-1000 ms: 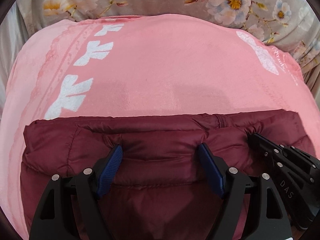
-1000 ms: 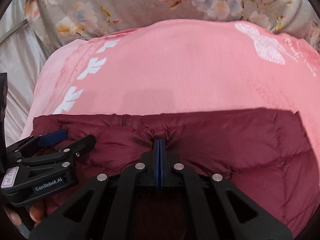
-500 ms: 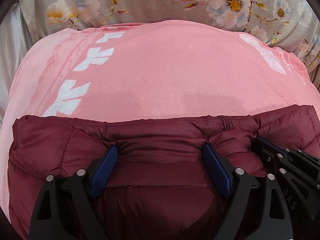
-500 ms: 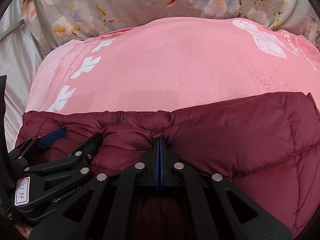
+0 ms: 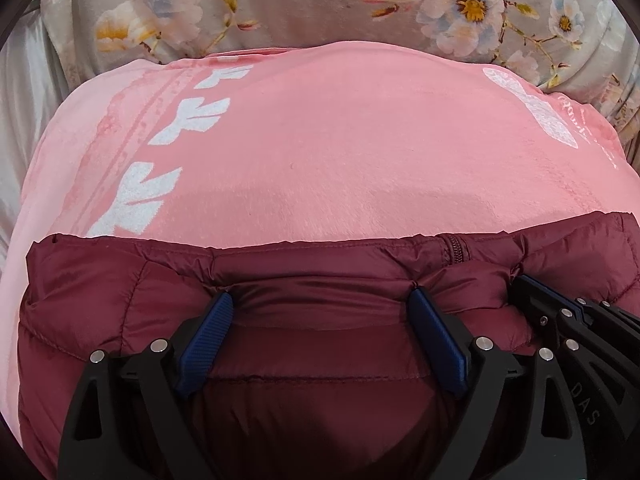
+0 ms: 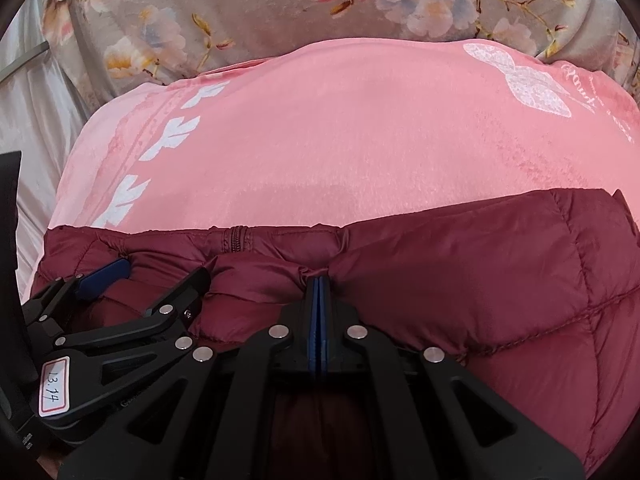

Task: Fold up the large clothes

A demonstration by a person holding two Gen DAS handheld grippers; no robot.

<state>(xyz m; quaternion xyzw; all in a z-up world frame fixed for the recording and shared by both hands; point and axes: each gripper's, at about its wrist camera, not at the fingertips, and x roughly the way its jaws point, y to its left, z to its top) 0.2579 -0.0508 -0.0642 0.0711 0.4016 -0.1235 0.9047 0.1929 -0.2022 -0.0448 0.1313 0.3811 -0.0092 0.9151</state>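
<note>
Maroon jacket (image 5: pixel 320 312) puckers between my right gripper (image 6: pixel 319 280) pads, clamped tight; my left gripper (image 5: pixel 320 308) is opening, pads off the fabric. Its zipped edge runs crosswise along the near edge of the pink blanket (image 5: pixel 340 152).

One maroon puffer jacket (image 5: pixel 320 292) lies in view, with one zipper (image 5: pixel 454 250) showing at its far edge. Beneath it sits one pink blanket (image 5: pixel 340 140) — three white leaf prints (image 5: pixel 136 200) run down its left side in the left wrist view, and one larger white print (image 5: pixel 528 112) marks its right. Behind is one grey floral bedcover (image 5: pixel 300 4). Two grippers are present — the left gripper (image 5: pixel 320 308) and the right gripper (image 6: pixel 319 284) — each with two blue pads (image 5: pixel 206 340). One handwritten label (image 6: pixel 54 386) is stuck on the left gripper.
</note>
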